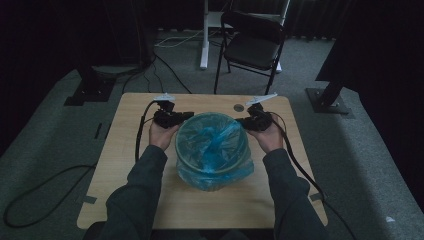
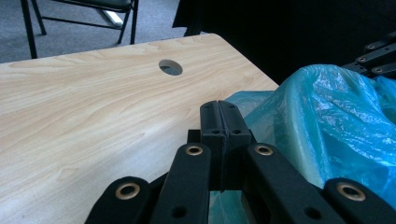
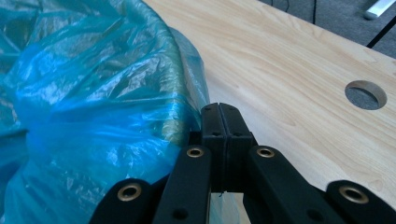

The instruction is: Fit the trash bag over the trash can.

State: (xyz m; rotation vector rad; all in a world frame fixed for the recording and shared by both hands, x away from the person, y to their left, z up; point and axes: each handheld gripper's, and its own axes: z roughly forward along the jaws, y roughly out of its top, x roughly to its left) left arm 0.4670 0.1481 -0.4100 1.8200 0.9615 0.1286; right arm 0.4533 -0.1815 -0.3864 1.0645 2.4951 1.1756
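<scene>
black folding chair (image 1: 252, 42) behind the wooden table (image 1: 125, 150), grey carpet (image 1: 50, 130), white desk leg (image 1: 204, 35), 1 cable hole (image 2: 170, 67) in the tabletop, loose floor cables (image 1: 170, 70)

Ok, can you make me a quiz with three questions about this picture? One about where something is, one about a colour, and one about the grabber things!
1. Where is the bin?
A. middle of the table
B. on the chair
C. on the floor

2. What colour is the bag lining it?
A. red
B. blue
C. yellow

3. How do the left gripper and right gripper stand?
A. both wide open
B. one open
C. both closed

Answers: 1 A, it sits between the two hands; 2 B, the plastic is see-through blue; 3 C, each pair of jaws is pressed together.
</scene>
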